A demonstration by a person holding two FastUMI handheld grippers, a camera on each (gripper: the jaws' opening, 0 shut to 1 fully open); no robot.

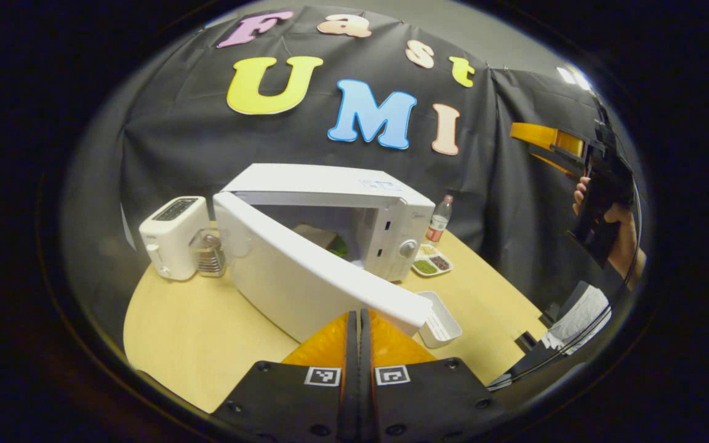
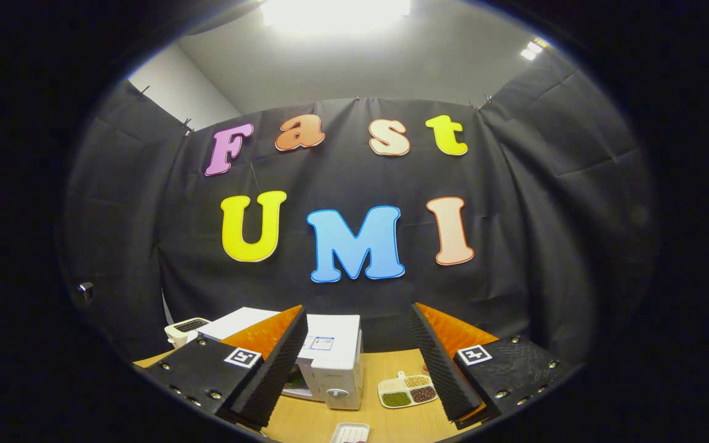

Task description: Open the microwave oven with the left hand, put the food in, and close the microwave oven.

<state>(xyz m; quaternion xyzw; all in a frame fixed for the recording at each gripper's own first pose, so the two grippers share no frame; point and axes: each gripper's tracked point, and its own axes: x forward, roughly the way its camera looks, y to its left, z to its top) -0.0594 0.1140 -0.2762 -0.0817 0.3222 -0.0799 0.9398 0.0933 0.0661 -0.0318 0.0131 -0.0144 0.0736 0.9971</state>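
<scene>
Food sits inside microwave (image 1: 354, 221) mid-frame, door (image 1: 317, 277) half open, so closing step: my left gripper (image 1: 357, 326), fingers pressed together on nothing, should push it shut; right gripper (image 2: 357, 351) spread, idle.

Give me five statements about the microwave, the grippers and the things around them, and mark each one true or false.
1. The microwave door stands partly open. True.
2. The left gripper has its jaws spread wide. False: they are pressed together, just in front of the door's free edge.
3. The right gripper is open and holds nothing. True.
4. The toaster stands on the control-knob side of the microwave. False: it stands on the hinge side, opposite the knob.
5. A divided dish of beans lies on the table beside the microwave, with a bottle behind it. True.
</scene>
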